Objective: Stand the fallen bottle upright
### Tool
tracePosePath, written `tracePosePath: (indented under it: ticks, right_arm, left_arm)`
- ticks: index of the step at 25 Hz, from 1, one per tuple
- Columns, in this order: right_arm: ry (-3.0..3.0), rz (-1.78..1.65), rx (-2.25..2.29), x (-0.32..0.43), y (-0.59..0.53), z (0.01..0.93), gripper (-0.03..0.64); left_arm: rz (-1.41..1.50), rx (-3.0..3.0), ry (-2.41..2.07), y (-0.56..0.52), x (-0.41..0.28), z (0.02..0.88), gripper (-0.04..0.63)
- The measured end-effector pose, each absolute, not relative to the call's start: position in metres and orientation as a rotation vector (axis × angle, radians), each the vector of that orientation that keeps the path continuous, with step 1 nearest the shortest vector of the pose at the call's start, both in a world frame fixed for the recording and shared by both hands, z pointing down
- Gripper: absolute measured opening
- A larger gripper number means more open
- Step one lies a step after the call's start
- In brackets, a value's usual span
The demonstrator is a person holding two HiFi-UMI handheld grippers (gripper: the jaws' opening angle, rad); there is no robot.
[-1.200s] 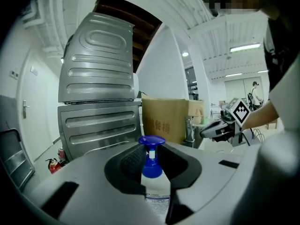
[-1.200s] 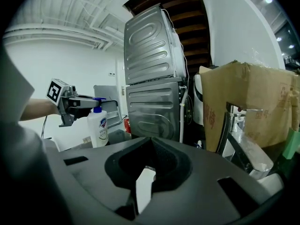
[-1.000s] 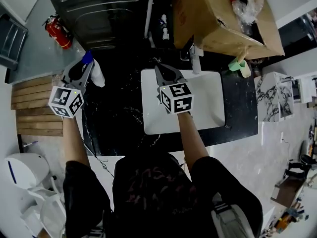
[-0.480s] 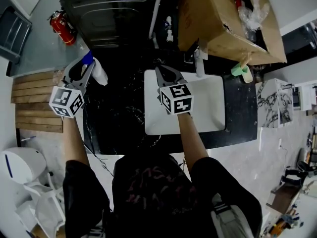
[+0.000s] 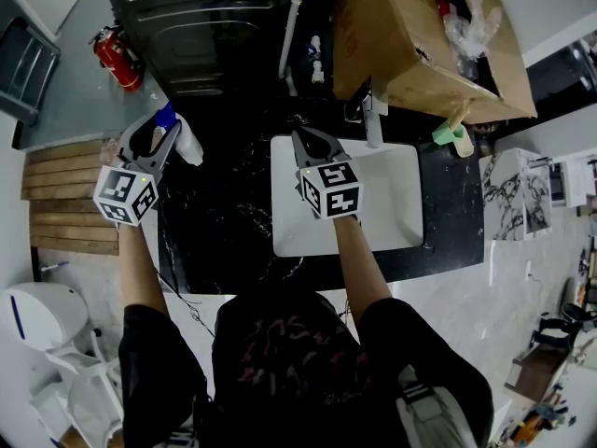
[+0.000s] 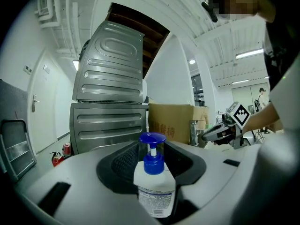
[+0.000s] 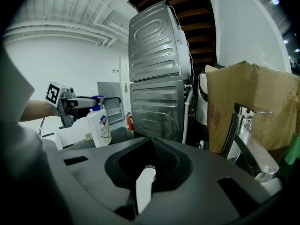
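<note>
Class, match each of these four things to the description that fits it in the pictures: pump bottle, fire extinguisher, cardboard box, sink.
Things:
1. pump bottle
2. fire extinguisher
3. cardboard box
4. sink

Descriptions:
A. brown, open at the top
B. white, set into the dark counter
C. red, lying on the grey floor
D. standing upright, blue pump on top

Pairs: 1-D, 2-C, 3-A, 4-B

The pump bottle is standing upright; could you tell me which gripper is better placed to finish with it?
Left. The left gripper has the bottle upright between its opening jaws; the right gripper sits shut over the white sink, away from it.
</note>
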State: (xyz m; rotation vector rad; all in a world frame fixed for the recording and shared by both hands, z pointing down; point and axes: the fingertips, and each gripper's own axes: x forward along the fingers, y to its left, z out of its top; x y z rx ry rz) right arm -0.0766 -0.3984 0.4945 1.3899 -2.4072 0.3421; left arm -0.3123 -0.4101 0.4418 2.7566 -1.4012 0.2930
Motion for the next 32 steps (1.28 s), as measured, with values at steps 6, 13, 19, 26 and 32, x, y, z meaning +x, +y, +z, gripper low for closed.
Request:
tracePosePath:
  ticks: [6,13,19,26,32]
  right_arm:
    - [-2.413,0.333,1.382,-0.079,-0.395,0.493,0.011]
    - [-2.434,0.316,1.362,-0.082,-0.389,0.487,0.011]
    - [-2.470,0.293,1.350,-0.085,-0.383,0.477,0.011]
    - [-2.524,0.269,1.342,-0.089,-0.368,0.460,0.011]
    - [-2.572,0.245,1.339,-0.087,-0.350,0.444,0.011]
  left_arm:
    - [0.323,2.765,-1.397,-0.403,-0.309,0.442,0.226]
    - [0.324,2.724,-1.489,-0.392,-0.321,0.432,0.244]
    - [0.316,2.649,-1.608,-0.370,-0.331,0.423,0.244]
    - [0.293,2.596,-1.746,-0.337,-0.333,0.402,0.163]
    - [0.252,2.537,-1.837,-0.306,-0.320,0.393,0.095]
